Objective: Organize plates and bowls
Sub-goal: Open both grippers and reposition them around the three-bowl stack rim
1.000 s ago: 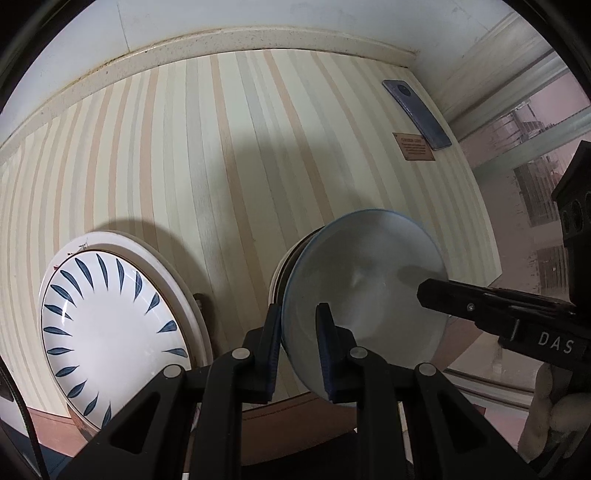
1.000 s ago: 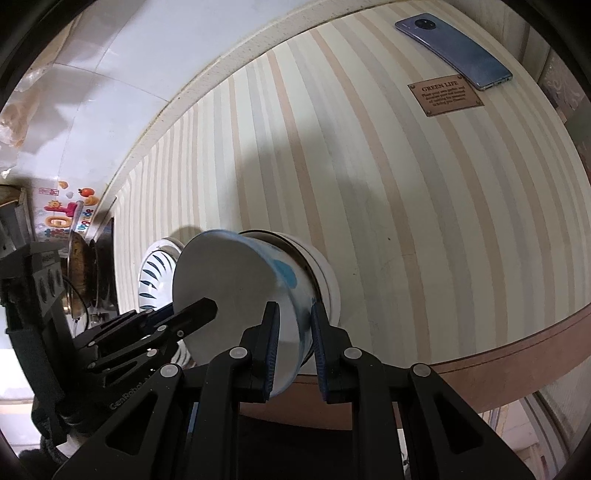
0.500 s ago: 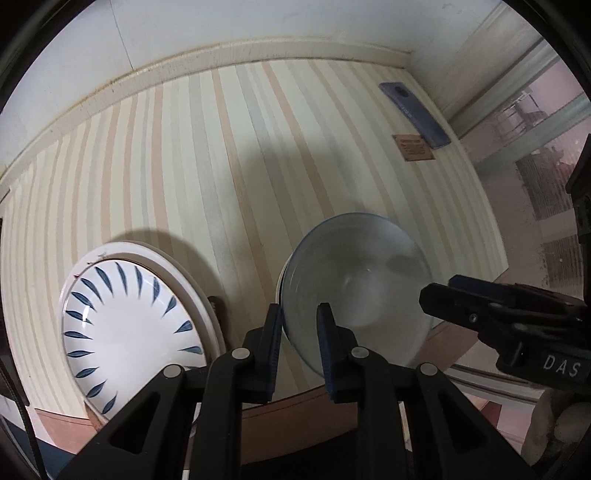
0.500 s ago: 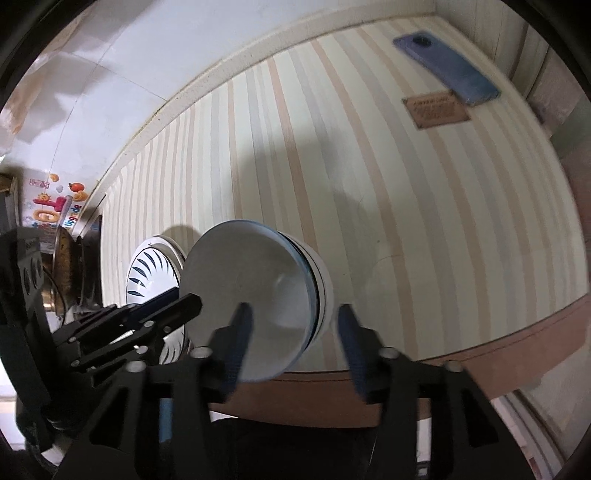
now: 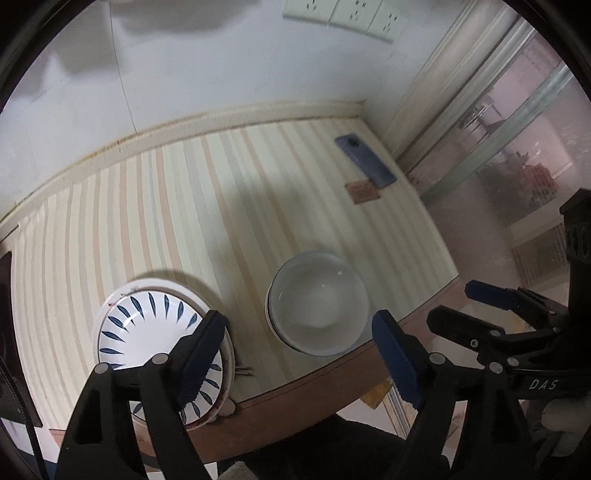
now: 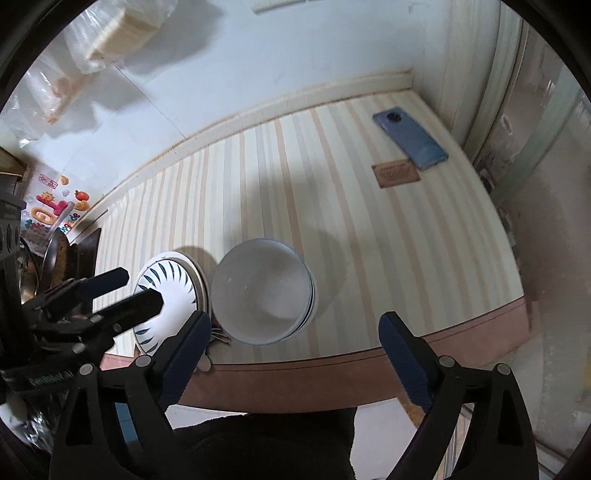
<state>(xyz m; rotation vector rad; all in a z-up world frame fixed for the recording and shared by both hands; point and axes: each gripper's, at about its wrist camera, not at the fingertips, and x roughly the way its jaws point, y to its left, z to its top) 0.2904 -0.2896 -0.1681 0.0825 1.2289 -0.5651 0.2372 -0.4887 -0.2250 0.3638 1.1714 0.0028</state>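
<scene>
Brown label (image 6: 396, 174) txt too blurred to read, patterned plate (image 5: 155, 332) partly behind claw, wall sockets (image 5: 340, 14) cut off

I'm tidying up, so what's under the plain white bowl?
The white bowl sits nested in at least one other bowl, whose rims show at its edge. How many lie below, and their insides, is hidden.
</scene>
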